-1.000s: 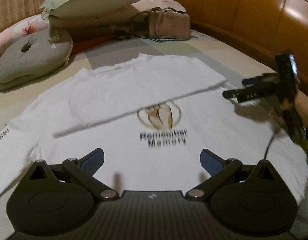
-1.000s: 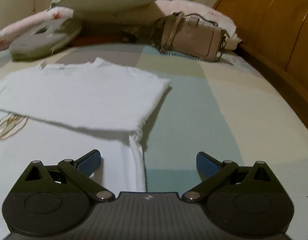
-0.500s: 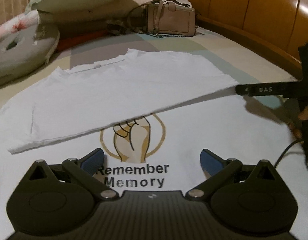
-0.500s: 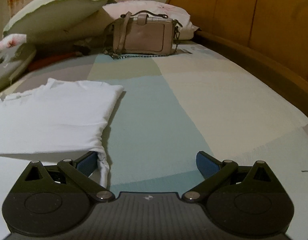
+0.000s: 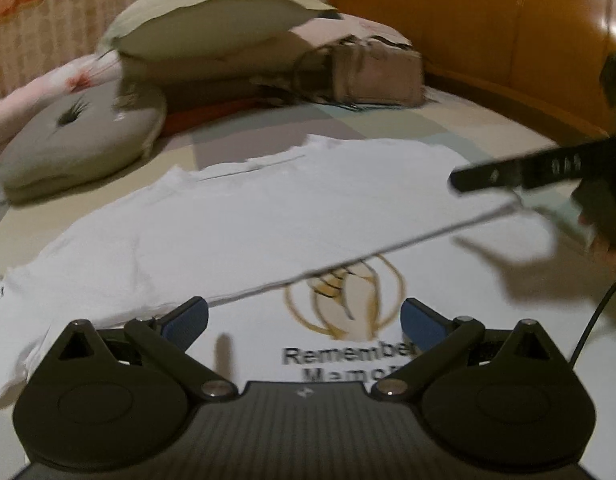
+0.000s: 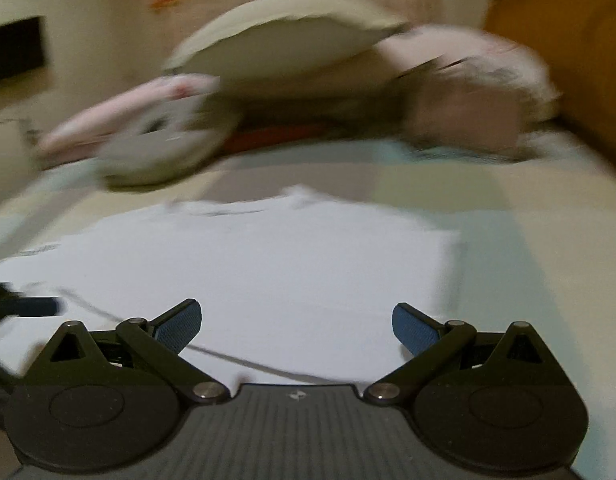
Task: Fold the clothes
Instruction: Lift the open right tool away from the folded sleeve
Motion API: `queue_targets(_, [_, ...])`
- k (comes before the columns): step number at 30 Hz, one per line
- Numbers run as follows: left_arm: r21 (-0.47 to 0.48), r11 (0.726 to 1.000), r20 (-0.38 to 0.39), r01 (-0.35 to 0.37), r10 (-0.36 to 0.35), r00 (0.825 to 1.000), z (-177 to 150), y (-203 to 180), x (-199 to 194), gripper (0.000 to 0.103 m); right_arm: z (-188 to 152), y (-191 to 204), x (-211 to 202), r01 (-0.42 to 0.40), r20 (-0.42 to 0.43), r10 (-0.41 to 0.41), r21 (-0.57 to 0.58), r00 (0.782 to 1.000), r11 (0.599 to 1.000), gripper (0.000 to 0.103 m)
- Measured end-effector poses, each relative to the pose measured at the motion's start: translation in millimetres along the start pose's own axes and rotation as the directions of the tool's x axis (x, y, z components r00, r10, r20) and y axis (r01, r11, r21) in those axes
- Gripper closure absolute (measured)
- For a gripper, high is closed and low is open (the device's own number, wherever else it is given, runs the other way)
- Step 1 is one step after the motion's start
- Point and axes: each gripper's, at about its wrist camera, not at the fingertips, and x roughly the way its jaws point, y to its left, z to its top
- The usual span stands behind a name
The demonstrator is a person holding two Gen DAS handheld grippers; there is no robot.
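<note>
Half a second ago the right wrist view looked past the shirt's edge to bare bedspread and the handbag; now the right gripper (image 6: 296,322) has swung to face the white T-shirt (image 6: 267,276) square on, and its picture is smeared with motion. In the left wrist view the folded edge, which ran above the printed fist before, now crosses the top of that emblem (image 5: 344,292), and the right gripper's finger (image 5: 508,170) sits higher, at about 2 o'clock, over the shirt's far corner. The left gripper (image 5: 303,318) hovers over the shirt with its two blue pads spread wide and nothing between them; the right gripper's pads stand equally far apart and empty. There is one T-shirt, lying flat on the bed at 12 o'clock of both grippers, its upper part folded down over the front. Also visible: one handbag (image 5: 372,76) at 1 o'clock, one round grey cushion (image 5: 79,136) at 10 o'clock, one pale green pillow (image 5: 211,20) stacked on a pink floral one (image 5: 63,84). The bed wears a bedspread (image 5: 392,124) of pastel blocks; an orange wooden headboard (image 5: 488,28) curves along the right, and a patterned curtain (image 5: 39,8) hangs behind.
</note>
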Motion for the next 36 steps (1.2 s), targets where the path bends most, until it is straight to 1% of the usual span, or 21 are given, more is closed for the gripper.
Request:
queue_targets(1, [-0.01, 1.0, -0.004, -0.003, 0.003, 1.0, -0.4, 2.9, 1.0, 0.001, -0.4, -1.7, 8.5, -0.002, -0.027, 0.002, 0.005, 1.0, 1.0, 0.0])
queue_targets(2, [-0.012, 1.0, -0.008, -0.009, 0.008, 1.0, -0.9, 4.7, 1.9, 0.001, -2.6, -5.5, 17.7, 0.034, -0.064, -0.034, 0.009, 0.997, 0.999, 0.0])
queue_targets(3, [-0.009, 1.0, -0.01, -0.015, 0.015, 1.0, -1.3, 5.7, 2.8, 0.001, -6.5, -11.0, 22.1, 0.073, -0.081, -0.072, 0.009, 0.994, 0.997, 0.0])
queue_targets(5, [-0.008, 1.0, -0.014, -0.02, 0.02, 1.0, -1.4, 7.2, 3.7, 0.001, -14.0, -19.5, 14.5, 0.057, -0.051, -0.056, 0.014, 0.997, 0.998, 0.0])
queue_targets(6, [-0.011, 1.0, -0.014, -0.018, 0.018, 1.0, -1.0, 7.8, 3.9, 0.001, -13.1, -20.1, 9.2, 0.058, -0.059, -0.056, 0.031, 0.997, 0.998, 0.0])
queue_targets(8, [-0.019, 1.0, -0.014, -0.009, 0.009, 1.0, -0.9, 9.0, 3.2, 0.001, -7.4, -16.8, 1.0, 0.084, -0.056, -0.082, 0.039, 0.995, 0.996, 0.0])
queue_targets(10, [-0.016, 1.0, -0.013, -0.005, 0.005, 1.0, -1.5, 8.4, 2.1, 0.001, 3.0, -13.1, -1.0, 0.104, -0.031, -0.103, 0.031, 0.994, 0.994, 0.0])
queue_targets(12, [-0.009, 1.0, -0.013, -0.008, 0.008, 1.0, -2.2, 7.8, 1.9, 0.001, 14.4, -13.5, 7.6, 0.09, -0.015, -0.09, 0.035, 0.996, 0.995, 0.0])
queue_targets(14, [-0.006, 1.0, -0.016, -0.013, 0.013, 1.0, -2.9, 7.9, 2.7, 0.001, 23.6, -21.5, 26.4, 0.093, -0.035, -0.091, 0.066, 0.995, 0.993, 0.0])
queue_targets(16, [-0.012, 1.0, -0.022, -0.013, 0.013, 1.0, -3.4, 9.2, 4.0, 0.001, 22.3, -36.8, 50.3, 0.124, -0.078, -0.116, 0.099, 0.99, 0.987, 0.0])
queue_targets(17, [-0.016, 1.0, -0.025, -0.012, 0.011, 1.0, -3.8, 9.9, 4.4, 0.001, 20.4, -41.6, 56.3, 0.149, -0.078, -0.142, 0.089, 0.987, 0.985, 0.0])
queue_targets(19, [-0.019, 1.0, -0.027, -0.007, 0.007, 1.0, -3.9, 10.5, 4.8, 0.001, 22.0, -44.5, 57.0, 0.174, -0.066, -0.169, 0.073, 0.983, 0.982, 0.0])
queue_targets(21, [-0.02, 1.0, -0.029, -0.004, 0.003, 1.0, -4.1, 10.5, 4.9, 0.001, 30.7, -43.1, 54.6, 0.19, -0.072, -0.183, 0.099, 0.98, 0.977, 0.0])
queue_targets(24, [-0.013, 1.0, -0.028, -0.003, 0.003, 1.0, -4.7, 9.3, 4.6, 0.001, 42.3, -39.0, 55.2, 0.196, -0.031, -0.194, 0.068, 0.981, 0.978, 0.0])
queue_targets(26, [-0.013, 1.0, -0.032, -0.002, 0.002, 0.999, -5.1, 9.8, 5.7, 0.001, 46.5, -47.4, 67.5, 0.2, -0.052, -0.196, 0.094, 0.979, 0.975, 0.0])
queue_targets(29, [-0.018, 1.0, -0.041, -0.003, 0.003, 0.999, -5.7, 11.0, 7.8, 0.001, 50.0, -64.0, 87.4, 0.267, -0.085, -0.258, 0.111, 0.962, 0.957, 0.0])
queue_targets(30, [-0.021, 1.0, -0.044, -0.005, 0.004, 0.999, -5.9, 11.4, 8.5, 0.001, 52.1, -64.2, 83.9, 0.307, -0.088, -0.298, 0.114, 0.95, 0.945, 0.0])
queue_targets(31, [-0.023, 1.0, -0.045, -0.004, 0.003, 0.999, -6.1, 11.6, 8.7, 0.001, 54.0, -63.6, 77.4, 0.31, -0.085, -0.301, 0.128, 0.95, 0.942, 0.0])
queue_targets(32, [-0.024, 1.0, -0.044, -0.005, 0.004, 0.999, -6.1, 11.8, 8.0, 0.001, 55.3, -61.4, 69.4, 0.306, -0.079, -0.297, 0.14, 0.952, 0.942, 0.0])
queue_targets(34, [-0.025, 1.0, -0.039, -0.01, 0.009, 0.999, -5.6, 12.5, 5.6, 0.001, 54.7, -48.2, 45.8, 0.264, -0.056, -0.258, 0.146, 0.964, 0.953, 0.0])
queue_targets(36, [-0.023, 0.999, -0.029, -0.023, 0.022, 0.999, -3.3, 13.4, 1.9, 0.001, 49.8, -28.3, 19.6, 0.272, -0.041, -0.269, 0.135, 0.962, 0.953, 0.0])
